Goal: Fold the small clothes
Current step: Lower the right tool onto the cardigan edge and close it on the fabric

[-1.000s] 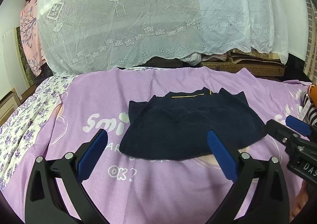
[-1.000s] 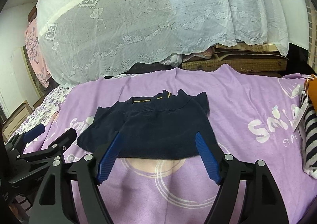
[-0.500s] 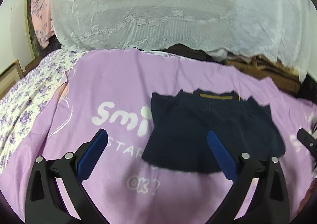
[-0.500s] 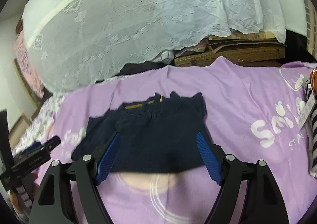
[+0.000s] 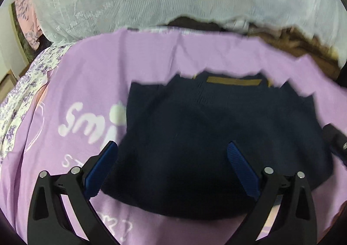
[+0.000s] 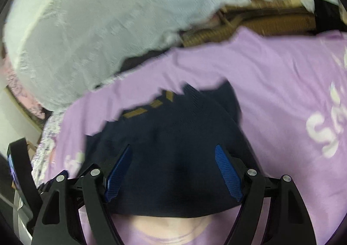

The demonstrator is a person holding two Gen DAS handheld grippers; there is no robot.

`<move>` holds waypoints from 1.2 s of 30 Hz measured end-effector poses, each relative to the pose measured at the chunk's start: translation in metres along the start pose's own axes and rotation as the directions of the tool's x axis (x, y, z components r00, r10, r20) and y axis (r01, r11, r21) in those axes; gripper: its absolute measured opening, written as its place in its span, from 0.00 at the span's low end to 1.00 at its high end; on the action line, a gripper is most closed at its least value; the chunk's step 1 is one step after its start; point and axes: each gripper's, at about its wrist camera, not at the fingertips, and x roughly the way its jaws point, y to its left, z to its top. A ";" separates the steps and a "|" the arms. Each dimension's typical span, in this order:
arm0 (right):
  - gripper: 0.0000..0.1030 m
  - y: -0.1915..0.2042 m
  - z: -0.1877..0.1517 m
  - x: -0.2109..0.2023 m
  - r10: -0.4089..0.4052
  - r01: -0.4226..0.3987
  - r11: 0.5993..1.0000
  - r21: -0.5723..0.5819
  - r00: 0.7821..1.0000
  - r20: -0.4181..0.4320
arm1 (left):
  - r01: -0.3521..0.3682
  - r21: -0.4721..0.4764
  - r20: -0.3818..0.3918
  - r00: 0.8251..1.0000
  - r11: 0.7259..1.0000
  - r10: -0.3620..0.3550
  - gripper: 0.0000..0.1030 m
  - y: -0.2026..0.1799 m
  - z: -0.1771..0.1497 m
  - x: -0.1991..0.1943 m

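Navy knit top (image 5: 216,136) now fills the gap btwn both my hand-held grippers, left (image 5: 173,167) & right (image 6: 173,171), jaws apart; I've closed in, grab next.

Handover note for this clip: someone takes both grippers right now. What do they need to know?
Left gripper: open, holding nothing, over the near left part of the navy garment.
Right gripper: open, holding nothing, over the garment's near hem.
The garment lies spread on the purple sheet, its tan-trimmed edge on the far side.
Done: garment laid out; no fold visible.
Left: grip the near hem with both sets of fingers and make the folds. Frames are motion-blurred, so contact with the cloth cannot be confirmed.
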 end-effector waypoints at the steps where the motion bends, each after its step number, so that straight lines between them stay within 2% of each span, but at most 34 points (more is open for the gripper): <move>1: 0.77 -0.007 -0.002 0.008 -0.013 0.013 1.000 0.017 1.000 -0.021 | -0.026 0.012 -0.027 0.999 1.000 0.026 0.95 -0.002 -0.005 0.012; 5: 0.77 -0.010 -0.004 0.012 -0.008 0.009 1.000 0.011 1.000 -0.023 | -0.013 -0.013 -0.031 0.999 1.000 0.012 0.96 0.001 -0.009 0.020; 7: 0.77 -0.006 -0.003 0.003 -0.012 0.012 1.000 0.004 1.000 0.011 | -0.007 -0.012 -0.013 1.000 1.000 0.006 0.96 0.002 -0.006 0.013; 12: 0.77 -0.012 0.001 -0.022 -0.001 0.000 1.000 0.028 0.998 0.058 | 0.063 -0.032 0.038 0.997 0.997 -0.062 0.96 -0.004 0.003 -0.010; 14: 0.77 -0.020 0.000 -0.031 0.001 -0.005 0.999 0.046 0.998 0.070 | 0.049 -0.006 0.044 0.998 0.999 -0.049 0.96 -0.014 0.005 -0.010; 16: 0.77 -0.028 -0.004 -0.039 -0.005 0.000 0.998 0.066 0.997 0.080 | 0.036 0.016 0.018 0.999 0.999 -0.037 0.96 -0.024 0.004 0.000; 18: 0.77 -0.039 -0.007 -0.042 -0.019 0.012 0.996 0.086 0.997 0.076 | 0.020 0.030 -0.024 1.000 0.999 -0.020 0.96 -0.031 -0.001 0.016; 21: 0.77 -0.053 -0.012 -0.039 -0.038 0.030 0.992 0.123 0.997 0.062 | 0.033 0.009 -0.008 0.999 0.999 -0.033 0.96 -0.027 -0.004 0.017; 26: 0.75 -0.064 -0.021 -0.042 0.010 -0.021 0.981 0.191 0.998 0.058 | 0.061 -0.031 0.028 0.998 0.998 -0.061 0.96 -0.015 0.001 0.001; 30: 0.74 -0.062 -0.030 -0.049 0.047 -0.057 0.976 0.209 0.997 0.056 | 0.047 0.009 0.058 0.997 0.999 -0.047 0.96 -0.022 0.003 -0.006; 36: 0.74 -0.064 -0.047 -0.040 0.085 -0.083 0.965 0.249 0.996 0.001 | 0.025 0.034 0.020 0.999 0.999 -0.025 0.96 -0.027 0.000 0.007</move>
